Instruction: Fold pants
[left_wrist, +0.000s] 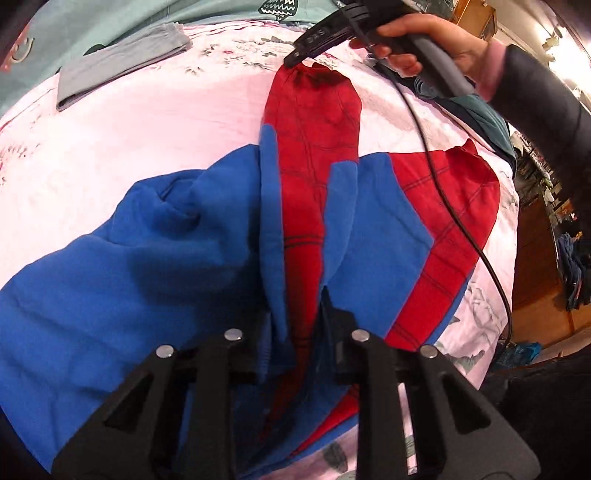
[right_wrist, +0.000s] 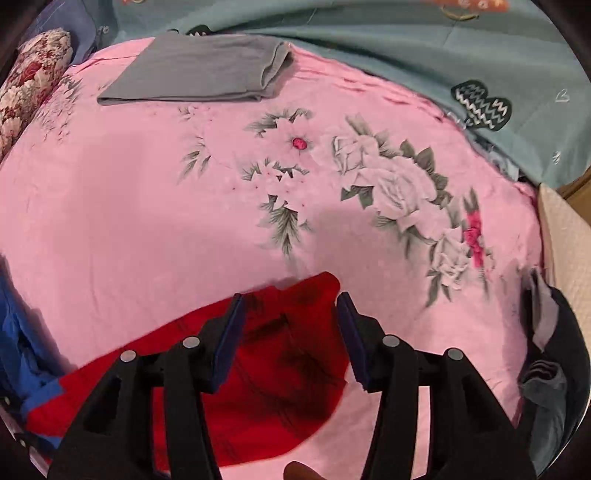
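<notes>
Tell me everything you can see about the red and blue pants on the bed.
The pants look like soft fleece: blue with red panels crossed by thin dark web lines. They lie rumpled on the pink floral bedspread, one leg stretched lengthwise, the blue part bunched and creased. The left hand-held gripper is shut on a fold of fabric at the near end. The right hand-held gripper stands open over the red leg end, pads not pressing on it.

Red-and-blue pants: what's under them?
The pants lie on the pink floral sheet, which shows all around them. Whether anything else lies beneath is hidden by the bunched fabric.
</notes>
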